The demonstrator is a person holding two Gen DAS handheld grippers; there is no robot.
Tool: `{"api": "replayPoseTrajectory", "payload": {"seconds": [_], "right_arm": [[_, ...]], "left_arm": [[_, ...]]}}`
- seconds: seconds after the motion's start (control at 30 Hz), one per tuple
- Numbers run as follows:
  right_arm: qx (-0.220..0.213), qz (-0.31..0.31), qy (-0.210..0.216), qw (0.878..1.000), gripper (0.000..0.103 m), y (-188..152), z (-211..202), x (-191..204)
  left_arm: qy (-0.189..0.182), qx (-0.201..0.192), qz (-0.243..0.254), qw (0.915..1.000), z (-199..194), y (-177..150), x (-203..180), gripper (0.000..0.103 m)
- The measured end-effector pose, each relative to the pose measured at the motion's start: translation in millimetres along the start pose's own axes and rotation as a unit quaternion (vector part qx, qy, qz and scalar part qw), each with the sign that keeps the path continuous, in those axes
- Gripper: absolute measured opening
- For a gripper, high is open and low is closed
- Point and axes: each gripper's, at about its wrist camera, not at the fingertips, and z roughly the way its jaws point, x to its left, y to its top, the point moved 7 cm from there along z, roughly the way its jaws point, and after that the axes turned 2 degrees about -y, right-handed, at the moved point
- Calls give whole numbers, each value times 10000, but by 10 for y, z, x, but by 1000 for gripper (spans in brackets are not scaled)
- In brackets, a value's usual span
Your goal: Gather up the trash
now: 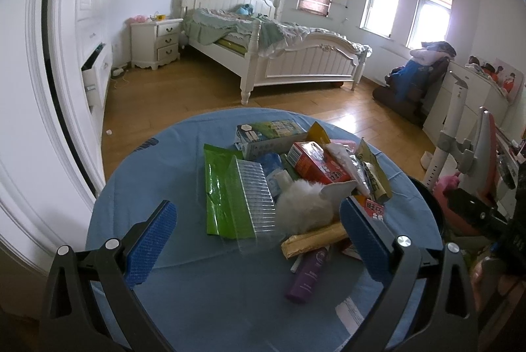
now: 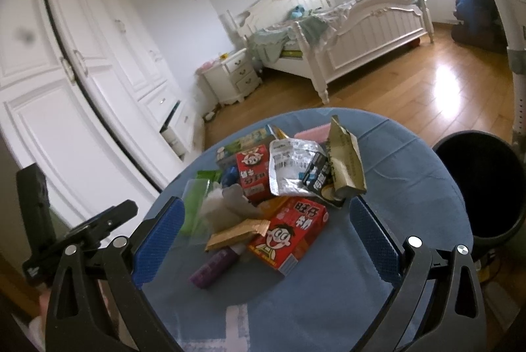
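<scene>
Right wrist view: our right gripper [image 2: 266, 237] and left gripper [image 1: 259, 240] gape empty over the trash pile [image 2: 279, 187] on the table [image 2: 411, 187]; a careless grab could scatter wrappers beside the bin [image 2: 493, 220]

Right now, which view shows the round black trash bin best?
The right wrist view: the round black trash bin stands beside the blue-covered round table, its open mouth visible. The left wrist view shows only a dark rim sliver.

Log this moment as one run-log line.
left gripper open | right gripper open | trash pile untouched on table | bin beside
</scene>
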Motion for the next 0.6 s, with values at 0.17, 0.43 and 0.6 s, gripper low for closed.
{"api": "replayPoseTrajectory", "payload": {"seconds": [0.17, 0.43, 0.6], "right_arm": [[86, -42, -37, 9999, 99, -24, 13, -1], [125, -68, -65, 9999, 99, -54, 31, -21], [151, -60, -48, 9999, 99, -64, 39, -23]], "left_arm": [[75, 9, 93, 9999, -7, -2, 10, 98], [122, 104, 130, 9998, 3, -19, 15, 98], [138, 108, 151, 9997, 8, -27, 18, 98]]}}
